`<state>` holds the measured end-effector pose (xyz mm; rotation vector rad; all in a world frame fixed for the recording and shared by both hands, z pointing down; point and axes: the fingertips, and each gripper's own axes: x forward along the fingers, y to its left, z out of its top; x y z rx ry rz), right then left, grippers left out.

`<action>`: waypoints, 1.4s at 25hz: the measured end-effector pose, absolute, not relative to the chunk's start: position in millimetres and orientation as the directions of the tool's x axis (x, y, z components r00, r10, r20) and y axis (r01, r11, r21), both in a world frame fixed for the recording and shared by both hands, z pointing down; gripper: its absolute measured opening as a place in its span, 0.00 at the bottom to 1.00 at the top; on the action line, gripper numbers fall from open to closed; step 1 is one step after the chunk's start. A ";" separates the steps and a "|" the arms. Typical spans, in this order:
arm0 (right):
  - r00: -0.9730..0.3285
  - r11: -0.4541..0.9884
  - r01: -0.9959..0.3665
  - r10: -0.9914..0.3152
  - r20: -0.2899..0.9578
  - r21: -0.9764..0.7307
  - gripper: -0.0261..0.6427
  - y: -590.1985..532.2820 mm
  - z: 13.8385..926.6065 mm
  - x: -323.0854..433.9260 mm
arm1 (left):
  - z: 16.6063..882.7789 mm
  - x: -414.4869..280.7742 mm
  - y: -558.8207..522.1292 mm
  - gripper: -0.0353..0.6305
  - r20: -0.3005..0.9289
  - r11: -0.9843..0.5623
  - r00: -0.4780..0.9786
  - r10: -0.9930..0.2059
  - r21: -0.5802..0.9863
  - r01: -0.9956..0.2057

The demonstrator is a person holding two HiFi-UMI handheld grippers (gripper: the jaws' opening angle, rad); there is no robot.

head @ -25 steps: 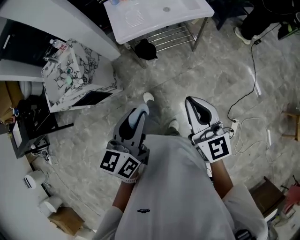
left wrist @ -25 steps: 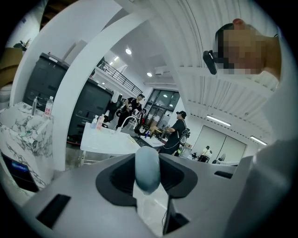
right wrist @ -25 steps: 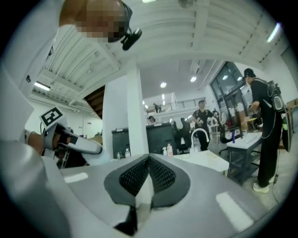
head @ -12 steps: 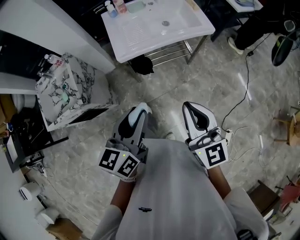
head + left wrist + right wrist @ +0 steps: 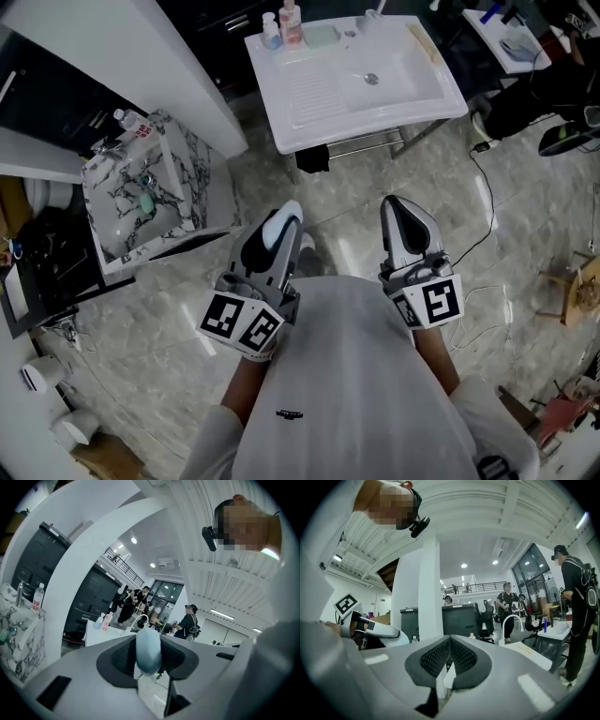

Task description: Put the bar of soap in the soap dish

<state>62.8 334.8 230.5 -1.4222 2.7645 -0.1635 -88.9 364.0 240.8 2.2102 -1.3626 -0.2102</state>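
A pale blue bar of soap (image 5: 148, 649) sits pinched between the jaws of my left gripper (image 5: 282, 223), held in front of my body above the floor. My right gripper (image 5: 400, 212) is beside it, jaws shut with nothing between them (image 5: 449, 662). Ahead stands a white sink table (image 5: 375, 103). At its back edge a small pale green tray (image 5: 322, 36), which looks like the soap dish, lies next to two bottles (image 5: 281, 23). Both grippers are well short of the table.
A marble-patterned basin unit (image 5: 141, 192) with a water bottle stands to the left. A white column (image 5: 178, 56) rises between it and the sink table. Cables (image 5: 492, 202) trail over the stone floor at right. Several people stand far off in both gripper views.
The white sink table has come lower and fuller into the head view, so I have moved toward it. Both grippers keep their hold and pose.
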 end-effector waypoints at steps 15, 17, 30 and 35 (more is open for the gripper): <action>-0.557 0.553 -0.831 -0.827 0.076 -0.062 0.06 284.9 233.8 -1.7 | 256.4 -166.5 311.6 0.24 0.110 -0.354 0.490 -0.865 0.558 -0.751; -0.555 0.550 -0.832 -0.828 0.085 -0.068 0.06 280.2 231.3 -2.4 | 255.7 -168.9 309.9 0.24 0.111 -0.345 0.483 -0.869 0.564 -0.750; -0.634 0.624 -0.772 -0.771 0.067 -0.118 0.06 213.4 243.3 -22.1 | 263.6 -179.7 267.4 0.24 0.156 -0.249 0.397 -0.905 0.562 -0.789; -0.646 0.635 -0.761 -0.761 0.063 -0.131 0.06 175.2 252.0 -19.9 | 266.8 -166.6 225.4 0.24 0.181 -0.264 0.418 -0.890 0.542 -0.798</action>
